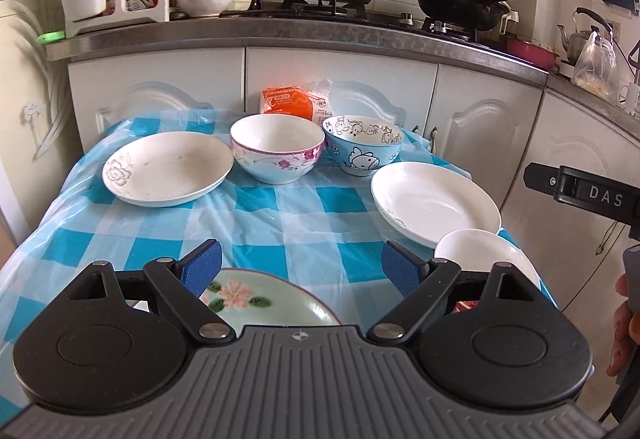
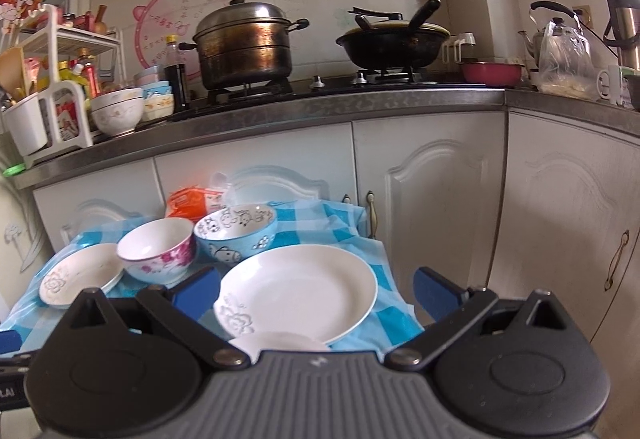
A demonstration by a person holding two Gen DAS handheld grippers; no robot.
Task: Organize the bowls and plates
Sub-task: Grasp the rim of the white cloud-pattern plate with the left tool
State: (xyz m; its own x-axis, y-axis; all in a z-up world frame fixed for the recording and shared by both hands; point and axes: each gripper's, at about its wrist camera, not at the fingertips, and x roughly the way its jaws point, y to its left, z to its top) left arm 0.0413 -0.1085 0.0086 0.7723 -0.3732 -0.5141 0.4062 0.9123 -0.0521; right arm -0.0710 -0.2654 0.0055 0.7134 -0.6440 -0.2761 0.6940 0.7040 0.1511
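Plates and bowls spread over a checked table, both tongs wide open and empty
Left tongs (image 1: pixel 301 266) hover above the near green plate (image 1: pixel 276 301); right tongs (image 2: pixel 318 289) above the right white plate (image 2: pixel 298 291); pink bowl (image 1: pixel 277 147) and blue bowl (image 1: pixel 362 143) sit far

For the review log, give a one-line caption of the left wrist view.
Open left gripper hovers over a checked tablecloth set with two bowls and several plates, nothing grasped.

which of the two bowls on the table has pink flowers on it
The white bowl with pink flowers, between the left plate and the other bowl. That other, the blue bowl, carries cartoon animals instead.
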